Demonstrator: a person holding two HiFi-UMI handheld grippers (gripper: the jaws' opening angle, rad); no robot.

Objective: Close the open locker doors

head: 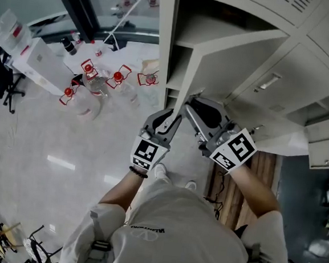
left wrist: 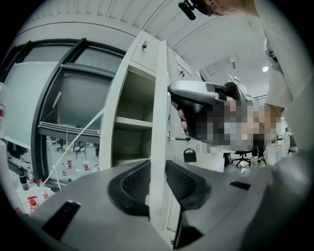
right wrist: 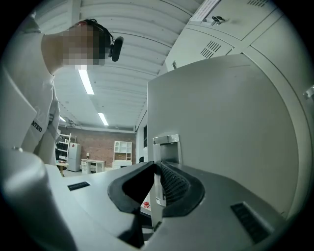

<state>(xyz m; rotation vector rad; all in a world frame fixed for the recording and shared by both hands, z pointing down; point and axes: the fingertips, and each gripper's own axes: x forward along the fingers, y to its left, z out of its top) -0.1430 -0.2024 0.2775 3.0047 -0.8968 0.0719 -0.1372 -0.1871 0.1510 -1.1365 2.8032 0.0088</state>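
Observation:
A pale grey locker door (head: 244, 69) stands swung out from the open compartment (head: 180, 55). My left gripper (head: 176, 116) holds the door's free edge (left wrist: 159, 122), and the thin panel runs straight between its pads (left wrist: 139, 182), which press on both faces. My right gripper (head: 191, 106) sits just beside it on the same edge. In the right gripper view the door's face (right wrist: 221, 122) fills the right side. A small metal latch plate (right wrist: 167, 144) stands between the right gripper (right wrist: 158, 188) pads, which are closed against it. Both grippers point about level.
More closed locker doors (head: 327, 33) fill the right, and one carries a padlock (left wrist: 189, 155). A shelf (left wrist: 130, 122) shows inside the open compartment. Bottles with red caps (head: 94, 79), white boxes (head: 33, 59) and a chair (head: 0, 82) stand on the floor at the left. Wooden boards (head: 245, 192) lie by my feet.

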